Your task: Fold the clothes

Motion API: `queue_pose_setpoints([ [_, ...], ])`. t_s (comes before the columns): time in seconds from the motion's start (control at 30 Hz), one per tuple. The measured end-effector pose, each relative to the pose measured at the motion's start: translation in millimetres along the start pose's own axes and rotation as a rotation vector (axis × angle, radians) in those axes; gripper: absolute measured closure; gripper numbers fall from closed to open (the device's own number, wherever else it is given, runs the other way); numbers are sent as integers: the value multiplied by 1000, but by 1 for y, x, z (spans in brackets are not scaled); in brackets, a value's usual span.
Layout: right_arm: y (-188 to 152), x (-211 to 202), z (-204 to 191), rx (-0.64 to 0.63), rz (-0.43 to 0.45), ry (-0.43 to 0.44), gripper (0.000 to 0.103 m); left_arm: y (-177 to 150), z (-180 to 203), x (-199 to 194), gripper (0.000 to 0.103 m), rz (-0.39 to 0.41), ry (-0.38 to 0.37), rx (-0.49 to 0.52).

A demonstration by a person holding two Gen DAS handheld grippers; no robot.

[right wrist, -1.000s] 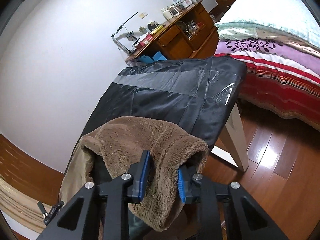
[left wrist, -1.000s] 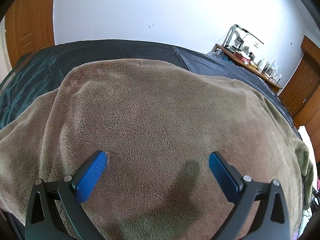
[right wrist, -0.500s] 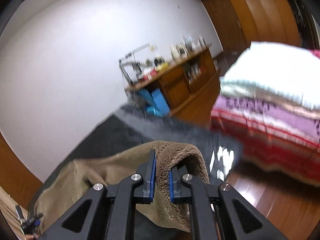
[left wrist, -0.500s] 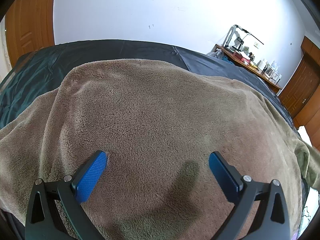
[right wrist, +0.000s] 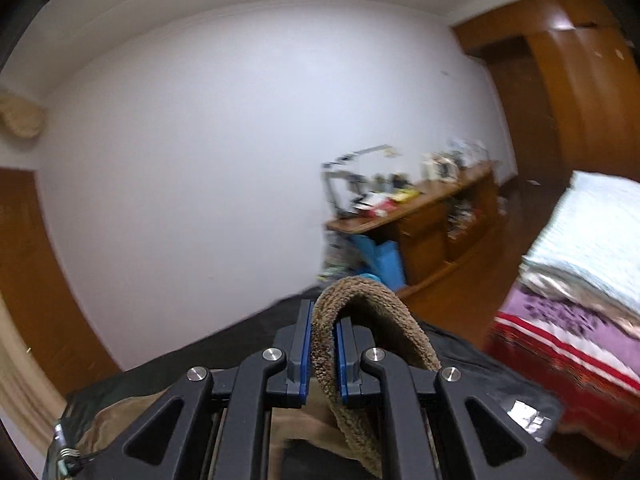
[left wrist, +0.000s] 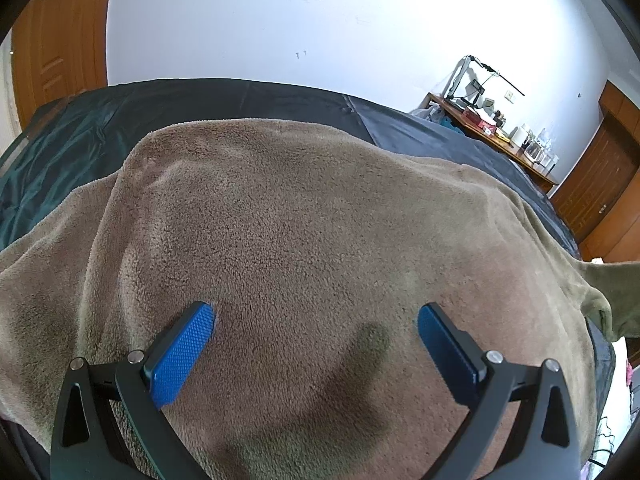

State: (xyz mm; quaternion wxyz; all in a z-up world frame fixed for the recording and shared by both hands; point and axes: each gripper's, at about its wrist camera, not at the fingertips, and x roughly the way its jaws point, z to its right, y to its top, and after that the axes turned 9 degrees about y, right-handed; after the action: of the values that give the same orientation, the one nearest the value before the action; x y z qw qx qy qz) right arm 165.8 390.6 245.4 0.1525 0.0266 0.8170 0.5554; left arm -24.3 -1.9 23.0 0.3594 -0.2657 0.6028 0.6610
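Left tongs [left wrist: 316, 320]: spread wide, gripping nothing, unmoved over the past second above brown fuzzy fleece garment [left wrist: 304, 220], spread flat over dark shiny bench cover [left wrist: 80, 128]. Right tongs [right wrist: 322, 344]: clenched on garment edge, now raised off the bench, fleece looping over the tips; view swung up toward white wall [right wrist: 224, 140]. Probably start of carrying that edge across for a fold. Beyond: cluttered wooden sideboard [right wrist: 440, 208], bed with striped bedding [right wrist: 568, 320].

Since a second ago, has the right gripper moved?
Yes. The right gripper, shut on the brown fleece, has lifted and tilted up: the wooden desk sits lower.
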Motion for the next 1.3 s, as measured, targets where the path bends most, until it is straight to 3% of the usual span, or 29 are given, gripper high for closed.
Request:
queue_pose_setpoints([
  [0.17, -4, 12, -72, -96, -11, 154, 92, -1, -6, -6, 0, -11, -39, -37],
  [0.4, -60, 67, -156, -190, -205, 348, 92, 0, -8, -21, 0, -22, -175, -87],
  [0.6, -123, 116, -194, -218, -368, 421, 92, 0, -9, -28, 0, -45, -289, -123],
  [0.8, -199, 140, -224, -368, -543, 450, 91, 0, -12, -27, 0, -84, -377, -167],
  [0.97, -247, 150, -230, -470, -701, 461, 87, 1, -8, -22, 0, -101, -386, -163],
  [1.0, -253, 146, -230, -474, -722, 479, 84, 1, -8, -21, 0, -104, -385, -162],
  [1.07, -265, 139, -228, -465, -767, 526, 66, 0, -7, -20, 0, -107, -381, -160],
  [1.1, -268, 135, -225, -453, -775, 549, 40, 0, -7, -20, 0, -109, -380, -159],
  [1.13, -270, 130, -222, -440, -780, 570, 25, 0, -7, -20, 0, -110, -378, -158],
  [1.3, -272, 106, -211, -413, -772, 678, 25, 1, -3, -21, 0, -111, -379, -141],
])
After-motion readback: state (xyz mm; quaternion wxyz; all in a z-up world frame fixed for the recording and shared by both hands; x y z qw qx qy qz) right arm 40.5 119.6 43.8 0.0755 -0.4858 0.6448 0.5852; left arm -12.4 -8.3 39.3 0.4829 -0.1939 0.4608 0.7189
